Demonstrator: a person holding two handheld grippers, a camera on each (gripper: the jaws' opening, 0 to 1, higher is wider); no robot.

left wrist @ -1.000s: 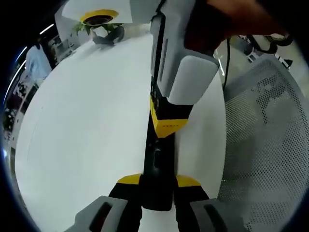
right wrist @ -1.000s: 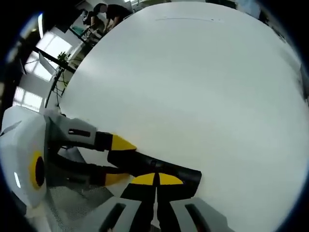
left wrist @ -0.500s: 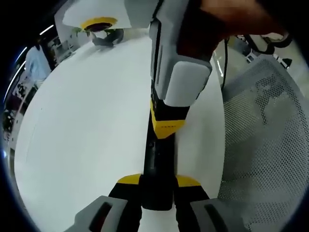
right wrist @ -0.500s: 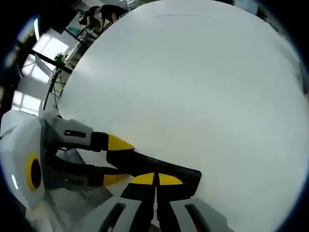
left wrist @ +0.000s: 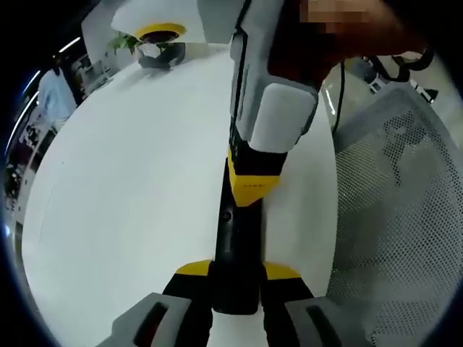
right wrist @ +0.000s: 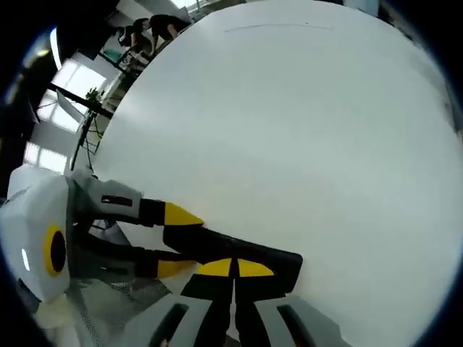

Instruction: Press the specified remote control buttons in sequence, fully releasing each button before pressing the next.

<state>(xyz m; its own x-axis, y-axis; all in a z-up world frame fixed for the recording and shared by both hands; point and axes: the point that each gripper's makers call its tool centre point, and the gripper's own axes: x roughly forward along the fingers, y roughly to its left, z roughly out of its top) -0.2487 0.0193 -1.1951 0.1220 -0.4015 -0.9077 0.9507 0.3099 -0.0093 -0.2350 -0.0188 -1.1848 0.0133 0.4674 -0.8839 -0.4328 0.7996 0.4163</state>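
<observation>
In the left gripper view my left gripper (left wrist: 236, 278) pinches the near end of a black remote control (left wrist: 235, 246), its yellow-tipped jaws clamped on either side at lower centre. The remote runs straight up the frame over the white table (left wrist: 123, 188). My right gripper (left wrist: 253, 184) reaches down from the top centre, its yellow tip resting on the remote's upper part, a hand (left wrist: 340, 36) wrapped round its grey body. In the right gripper view the right gripper (right wrist: 233, 269) has its jaws pressed together, tips touching the remote control (right wrist: 239, 253) at lower centre, while the left gripper (right wrist: 170, 238) comes in from the lower left, jaws above and below the remote's end. A white mesh chair (left wrist: 398, 217) stands close along the right side of the left view; open table spreads to the left, with a potted plant (left wrist: 155, 47) at upper left. Since a second ago the right gripper has shifted slightly in the left view; the remote lies as before.
</observation>
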